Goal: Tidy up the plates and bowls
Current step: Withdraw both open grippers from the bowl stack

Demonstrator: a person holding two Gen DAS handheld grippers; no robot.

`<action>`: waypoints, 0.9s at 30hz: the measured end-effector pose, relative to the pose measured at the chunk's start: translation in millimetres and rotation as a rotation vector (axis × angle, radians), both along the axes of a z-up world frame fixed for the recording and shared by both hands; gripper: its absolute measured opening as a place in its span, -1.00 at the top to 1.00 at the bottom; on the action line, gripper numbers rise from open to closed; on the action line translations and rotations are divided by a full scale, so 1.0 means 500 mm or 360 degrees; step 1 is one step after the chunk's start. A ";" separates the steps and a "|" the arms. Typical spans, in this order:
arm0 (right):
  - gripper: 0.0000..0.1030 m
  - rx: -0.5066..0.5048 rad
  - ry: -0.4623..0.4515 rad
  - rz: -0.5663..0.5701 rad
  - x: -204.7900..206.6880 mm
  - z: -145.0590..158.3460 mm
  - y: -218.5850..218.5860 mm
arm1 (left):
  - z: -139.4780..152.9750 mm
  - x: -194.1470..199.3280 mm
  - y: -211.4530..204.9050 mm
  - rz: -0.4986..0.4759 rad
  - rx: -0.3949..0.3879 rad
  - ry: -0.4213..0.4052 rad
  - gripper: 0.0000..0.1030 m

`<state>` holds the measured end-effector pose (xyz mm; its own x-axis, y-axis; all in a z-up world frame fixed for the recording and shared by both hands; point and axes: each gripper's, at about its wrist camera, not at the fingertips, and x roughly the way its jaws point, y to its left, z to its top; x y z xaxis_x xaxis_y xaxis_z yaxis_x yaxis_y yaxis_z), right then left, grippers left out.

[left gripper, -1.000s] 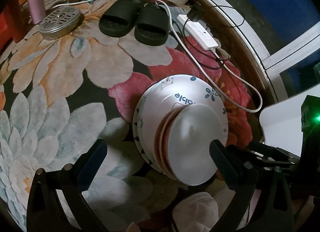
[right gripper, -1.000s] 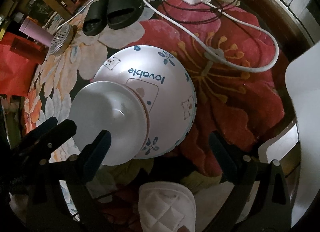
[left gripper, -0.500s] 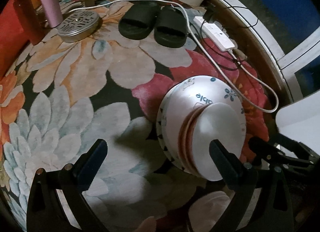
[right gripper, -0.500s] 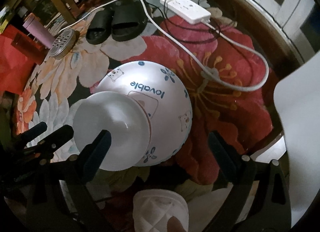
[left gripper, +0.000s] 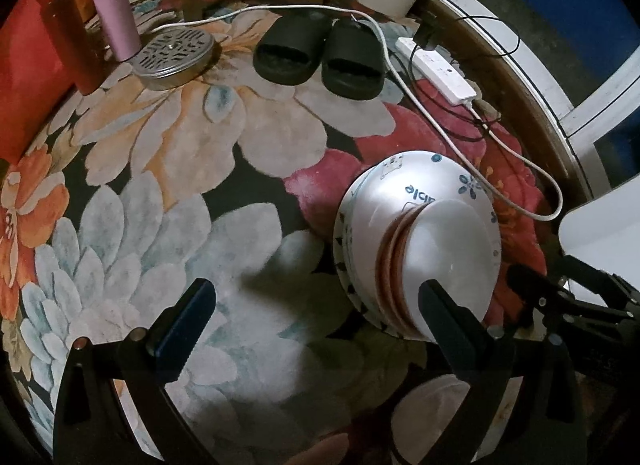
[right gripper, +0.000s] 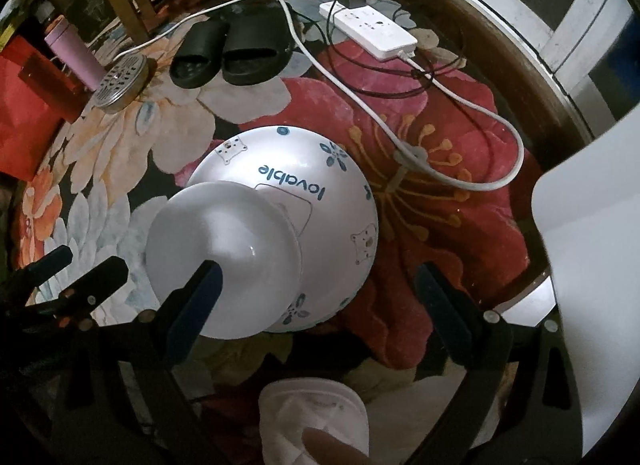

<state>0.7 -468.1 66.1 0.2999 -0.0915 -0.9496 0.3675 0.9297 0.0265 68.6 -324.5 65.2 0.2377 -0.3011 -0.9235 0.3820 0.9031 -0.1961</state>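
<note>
Sitting on the rug: a stack of bowls turned upside down, out in front of both cameras.
Big bowl (right gripper: 320, 201): white with blue flowers, little bears and the word "lovable"; it is at the bottom of the stack, with another patterned rim showing under it.
Small bowl (right gripper: 224, 261): plain white, upside down on top of the big bowl, with pink rims (left gripper: 390, 265) of more bowls peeking out below it in the left view.
Left hand-held gripper (left gripper: 316, 317): its two fingers are spread wide apart with nothing between them; the right finger shows in front of the small bowl's edge, but I cannot tell if it touches.
Right hand-held gripper (right gripper: 320, 293): its fingers are spread wide too and grip nothing; the left finger lies over the near edge of the small bowl in the picture, and I cannot tell if they touch.
Rug (left gripper: 160, 193): dark with big flowers in white, orange and red.
Slippers (left gripper: 320, 53): two black ones side by side, far behind the bowls.
Power strip (right gripper: 376, 33): white, with a white cord (right gripper: 460, 105) that loops across the red flower beside the bowls.
Metal lid (left gripper: 174, 55): round with holes, next to a pink cup (left gripper: 114, 13).
White cloth (right gripper: 316, 421): low down, close to the camera.
</note>
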 end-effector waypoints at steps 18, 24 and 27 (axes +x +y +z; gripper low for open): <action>-0.89 0.0080 0.0016 0.0025 0.004 -0.009 0.023 | -0.012 -0.002 0.046 0.0049 0.0037 0.0023 -0.96; -0.89 0.0102 0.0023 0.0021 0.009 -0.012 0.032 | -0.011 0.000 0.057 0.0054 -0.0001 0.0043 -0.95; -0.89 0.0100 0.0022 0.0039 0.011 -0.011 0.040 | -0.010 0.001 0.063 0.0056 -0.0013 0.0045 -0.94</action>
<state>6.1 -448.1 60.4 0.2884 -0.0244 -0.9572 0.3456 0.9349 0.0803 68.9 -293.0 60.4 0.2220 -0.3004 -0.9276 0.3443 0.9142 -0.2137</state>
